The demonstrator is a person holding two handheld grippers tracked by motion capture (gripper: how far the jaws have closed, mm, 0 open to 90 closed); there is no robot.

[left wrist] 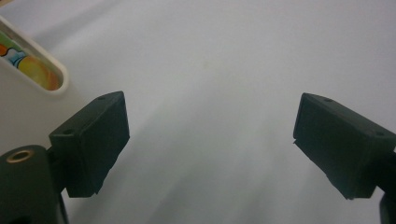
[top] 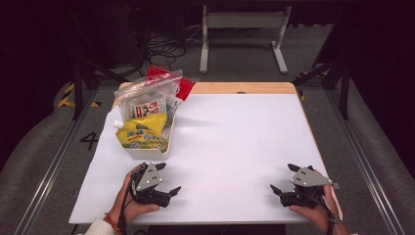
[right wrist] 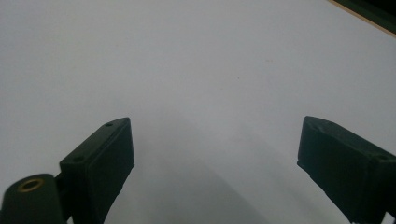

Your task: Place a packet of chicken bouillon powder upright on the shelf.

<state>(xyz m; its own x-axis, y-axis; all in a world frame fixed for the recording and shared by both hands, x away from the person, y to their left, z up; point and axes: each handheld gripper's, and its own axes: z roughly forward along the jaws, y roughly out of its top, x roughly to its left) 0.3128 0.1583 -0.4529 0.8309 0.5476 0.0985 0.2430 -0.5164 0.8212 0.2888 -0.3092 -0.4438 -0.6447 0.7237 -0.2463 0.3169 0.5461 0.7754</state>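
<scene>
A white bin (top: 164, 147) at the table's left holds a yellow spouted pouch (top: 142, 132), a clear bag of packets (top: 147, 98) and a red packet (top: 185, 88). My left gripper (top: 171, 188) rests low over the white table top just in front of the bin, jaws wide apart and empty (left wrist: 210, 149); the bin's rim (left wrist: 60, 88) shows at the left of its view. My right gripper (top: 275, 190) sits near the front right corner, open with only bare table between its jaws (right wrist: 215, 168).
The white sheet (top: 235, 142) covers the table, with a wooden strip (top: 244, 88) along the far edge. Beyond it stand a metal frame (top: 242, 29) and cables on the floor. Rails run down both sides.
</scene>
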